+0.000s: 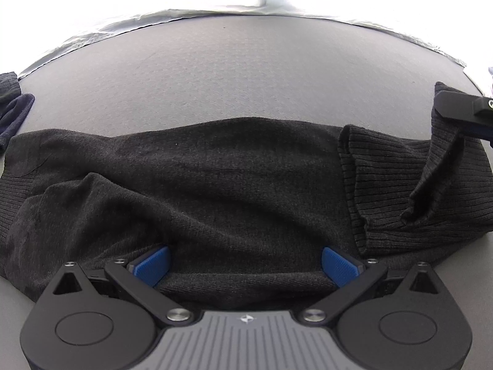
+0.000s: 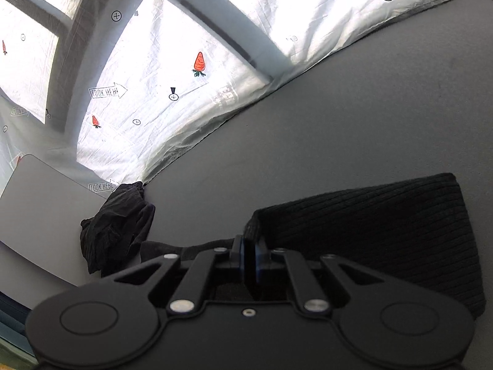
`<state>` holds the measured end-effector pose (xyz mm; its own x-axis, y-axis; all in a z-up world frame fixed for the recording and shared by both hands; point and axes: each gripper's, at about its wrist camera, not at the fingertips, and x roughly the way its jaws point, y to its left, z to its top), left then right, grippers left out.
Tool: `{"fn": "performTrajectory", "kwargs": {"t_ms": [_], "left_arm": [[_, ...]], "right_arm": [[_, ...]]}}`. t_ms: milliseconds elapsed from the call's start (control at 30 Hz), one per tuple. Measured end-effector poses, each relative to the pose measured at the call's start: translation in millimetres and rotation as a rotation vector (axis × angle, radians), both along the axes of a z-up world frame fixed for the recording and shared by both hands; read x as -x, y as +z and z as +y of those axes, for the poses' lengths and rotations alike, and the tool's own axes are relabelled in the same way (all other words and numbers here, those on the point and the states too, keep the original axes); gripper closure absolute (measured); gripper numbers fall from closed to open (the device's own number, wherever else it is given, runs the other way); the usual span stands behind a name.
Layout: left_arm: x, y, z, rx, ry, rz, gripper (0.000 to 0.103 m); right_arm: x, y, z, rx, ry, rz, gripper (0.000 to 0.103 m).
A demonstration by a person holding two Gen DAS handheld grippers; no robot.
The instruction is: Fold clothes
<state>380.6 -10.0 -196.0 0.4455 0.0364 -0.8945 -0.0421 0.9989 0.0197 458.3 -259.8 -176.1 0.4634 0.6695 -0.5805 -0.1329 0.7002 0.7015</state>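
The sweater (image 1: 234, 178) lies spread across the near part of the table (image 1: 246, 71), its ribbed hem (image 1: 400, 191) at the right end. The left gripper (image 1: 246, 266) sits at the sweater's near edge, fingers either side of the fabric. The right gripper (image 2: 249, 257) is at the hem end (fabric between its fingers). A pile of other clothes (image 2: 117, 225) lies at the table's left edge, beside a printed sheet (image 2: 185, 77) behind the table.
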Motion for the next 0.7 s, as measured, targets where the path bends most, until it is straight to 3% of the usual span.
{"fn": "performTrajectory", "kwargs": {"t_ms": [33,100,267,433,600,700], "left_arm": [[0,0,0,0.0,0.001,0.0,0.0],[0,1,0,0.0,0.0,-0.001,0.0],[0,1,1,0.0,0.004,-0.003,0.0],[1,1,-1,-0.002,0.017,-0.004,0.0],[1,1,0,-0.002,0.018,-0.005,0.0],[1,-1,1,0.001,0.021,-0.009,0.0]], "right_arm": [[-3,2,6,0.0,0.022,-0.004,0.09],[-8,6,18,0.0,0.066,-0.011,0.064],[1,3,0,0.012,-0.011,-0.014,0.063],[14,6,-18,0.233,-0.122,-0.091,0.063],[21,-13,-15,0.332,-0.079,-0.054,0.062],[31,-5,5,0.398,-0.005,-0.131,0.055]]}}
